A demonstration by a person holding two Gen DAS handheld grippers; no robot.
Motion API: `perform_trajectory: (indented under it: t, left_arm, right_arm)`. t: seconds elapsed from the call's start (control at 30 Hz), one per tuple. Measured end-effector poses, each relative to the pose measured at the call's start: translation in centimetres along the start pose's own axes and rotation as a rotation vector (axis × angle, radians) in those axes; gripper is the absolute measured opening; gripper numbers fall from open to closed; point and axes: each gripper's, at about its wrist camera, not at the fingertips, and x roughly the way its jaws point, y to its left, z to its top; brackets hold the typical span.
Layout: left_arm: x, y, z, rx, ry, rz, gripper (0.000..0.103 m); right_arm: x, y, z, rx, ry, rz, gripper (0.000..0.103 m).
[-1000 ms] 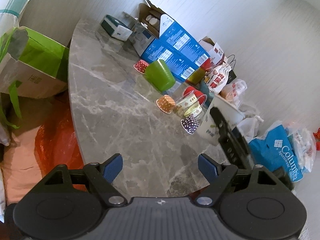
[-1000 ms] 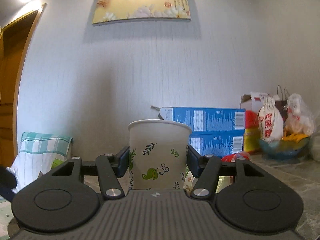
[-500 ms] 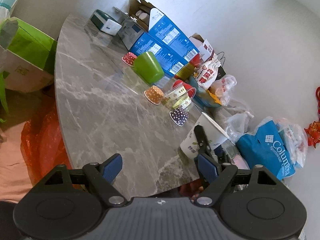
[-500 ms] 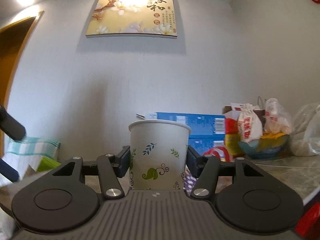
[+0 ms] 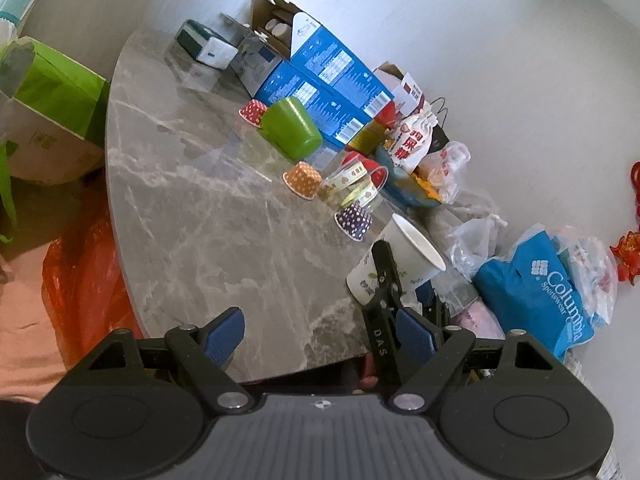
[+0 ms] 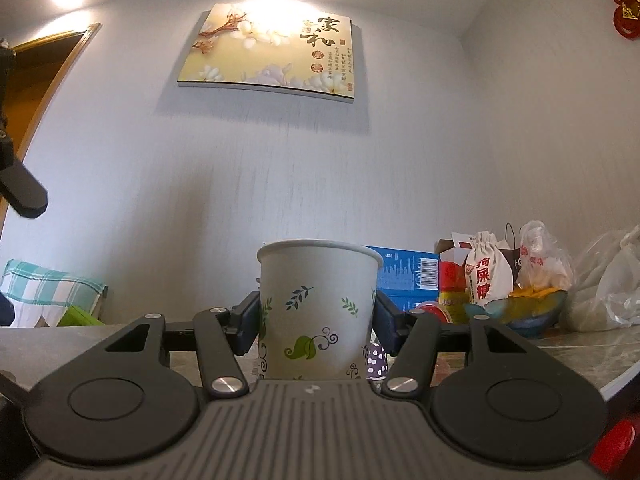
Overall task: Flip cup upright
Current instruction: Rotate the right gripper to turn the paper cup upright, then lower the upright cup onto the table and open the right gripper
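Note:
A white paper cup with green leaf print (image 6: pixel 318 312) stands mouth up between my right gripper's (image 6: pixel 318 322) blue pads, which are shut on its sides. In the left wrist view the same cup (image 5: pixel 404 260) sits at the table's near right edge with the right gripper's black finger across it. I cannot tell whether its base touches the table. My left gripper (image 5: pixel 320 330) is open and empty, above the marble table's (image 5: pixel 192 200) front edge.
A green cup (image 5: pixel 290 128) lies on its side by blue boxes (image 5: pixel 328 88). Small dotted cups, red (image 5: pixel 252 112), orange (image 5: pixel 303 179) and purple (image 5: pixel 354 222), stand upside down. Snack bags and a blue Columbia bag (image 5: pixel 540 300) crowd the right.
The right gripper has carried the cup toward the table's near right edge, keeping it upright. The left gripper has pulled back and shifted its view; it stays open.

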Motion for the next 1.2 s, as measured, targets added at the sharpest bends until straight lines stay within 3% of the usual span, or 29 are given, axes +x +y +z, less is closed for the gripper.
perform_trajectory:
  t: [0.3,0.53,0.73,0.8,0.9,1.03,1.2]
  left_arm:
    - [0.2,-0.4,-0.3,0.002,0.012,0.008,0.085]
    - [-0.1,-0.4,-0.4,-0.003,0.009,0.01,0.085]
    - [0.0,-0.7,-1.1,0.008,0.009,0.008,0.085]
    - [-0.2,-1.2,-1.3,0.048,-0.009,0.05,0.087]
    - [-1.2,-3.0,-1.7,0.179,-0.072,0.167,0.099]
    - [-1.7,-5.0,-0.9,0.306,-0.089,0.203,0.102]
    - [-2.3,-9.2,0.7,0.485,-0.161,0.211,0.102]
  right_arm:
    - [0.2,-0.2,-0.1,0.046,0.042,0.032,0.067]
    - [0.2,0.0,0.2,0.052,0.072,0.055,0.094]
    - [-1.2,-0.7,0.9,0.063,0.082,0.046,0.102]
    - [-2.0,-1.0,1.8,0.073,0.09,0.059,0.102]
    - [-4.0,-1.9,4.3,0.099,0.121,0.06,0.102]
    - [-5.5,-3.6,9.7,0.142,0.208,0.077,0.102]
    - [-3.7,-4.3,15.5,0.157,0.493,0.085,0.102]
